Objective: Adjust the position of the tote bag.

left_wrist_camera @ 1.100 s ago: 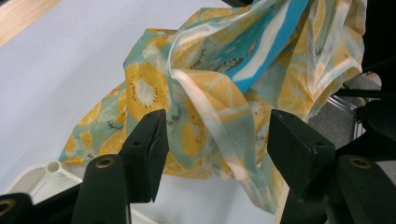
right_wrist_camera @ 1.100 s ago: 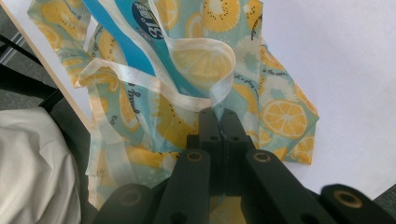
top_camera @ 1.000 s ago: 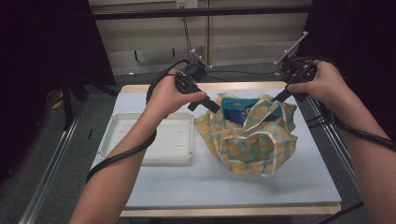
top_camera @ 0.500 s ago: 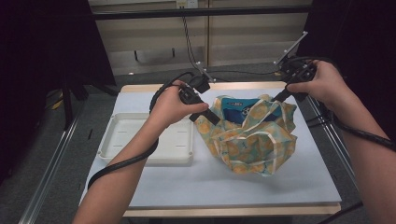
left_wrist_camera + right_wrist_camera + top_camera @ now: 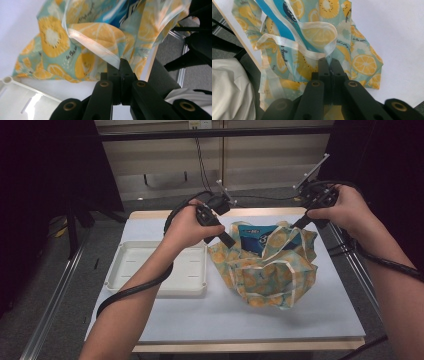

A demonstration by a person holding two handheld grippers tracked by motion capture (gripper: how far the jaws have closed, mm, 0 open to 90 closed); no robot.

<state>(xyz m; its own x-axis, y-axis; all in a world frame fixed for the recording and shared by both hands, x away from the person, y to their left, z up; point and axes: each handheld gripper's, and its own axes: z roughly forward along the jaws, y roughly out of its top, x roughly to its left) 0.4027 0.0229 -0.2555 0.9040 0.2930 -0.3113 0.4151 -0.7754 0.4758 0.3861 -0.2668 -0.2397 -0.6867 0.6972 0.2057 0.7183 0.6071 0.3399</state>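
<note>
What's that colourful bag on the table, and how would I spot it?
On the white table, right of the empty white tray, sits a crumpled fabric bag. Both grippers pinch its rim. Its teal cloth printed with orange slices, a blue packet peeking out, marks it.

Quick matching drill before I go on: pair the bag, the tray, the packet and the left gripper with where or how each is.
Things:
1. lemon-print bag
2. white tray
3. blue packet
4. left gripper

States:
A. inside the bag
B. shut on the bag's rim
C. empty, left of the bag
D. pinched at both sides of its mouth

Pairs: 1-D, 2-C, 3-A, 4-B
</note>
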